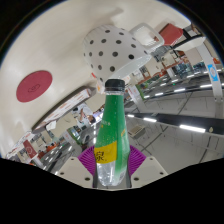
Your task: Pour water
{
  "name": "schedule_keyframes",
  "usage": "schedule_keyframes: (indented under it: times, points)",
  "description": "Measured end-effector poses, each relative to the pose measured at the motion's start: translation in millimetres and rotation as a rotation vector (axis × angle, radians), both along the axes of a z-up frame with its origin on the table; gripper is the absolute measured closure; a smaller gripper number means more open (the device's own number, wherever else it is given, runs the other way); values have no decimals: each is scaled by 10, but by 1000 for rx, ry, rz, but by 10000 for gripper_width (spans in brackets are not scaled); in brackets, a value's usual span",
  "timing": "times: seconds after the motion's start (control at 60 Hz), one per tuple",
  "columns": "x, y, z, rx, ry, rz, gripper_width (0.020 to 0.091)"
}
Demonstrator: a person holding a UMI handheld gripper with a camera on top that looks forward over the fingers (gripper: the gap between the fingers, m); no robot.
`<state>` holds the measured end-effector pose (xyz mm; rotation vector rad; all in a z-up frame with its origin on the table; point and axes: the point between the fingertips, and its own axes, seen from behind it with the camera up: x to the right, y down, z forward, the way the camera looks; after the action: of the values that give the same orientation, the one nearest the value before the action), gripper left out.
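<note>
Clamped between the hand-held gripper (113, 160) pads, a green bottle (112, 140) points toward 12 o'clock, cap still on, raised toward a ceiling before pouring.

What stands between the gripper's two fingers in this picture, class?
In the gripper view, a green bottle with a black cap stands between the gripper fingers, its lower part pressed by both purple pads. Nothing else lies between them.
</note>
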<state>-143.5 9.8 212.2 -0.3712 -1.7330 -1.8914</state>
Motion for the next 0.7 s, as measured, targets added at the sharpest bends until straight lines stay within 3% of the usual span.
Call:
schedule_keyframes:
  times: [0.167,0.3,0.417,0.517,0.65,0.7]
  points:
    - [-2,1,76,-13,186,56,732]
    - [273,-10,249,-105,888,83,728]
    - [576,-39,-23,-329,1717,93,728]
    - [470,-29,-546,-568,2186,88,727]
    - [308,21,-1116,-772,2468,34,729]
    - [619,-36,-1112,-828,2484,7,728]
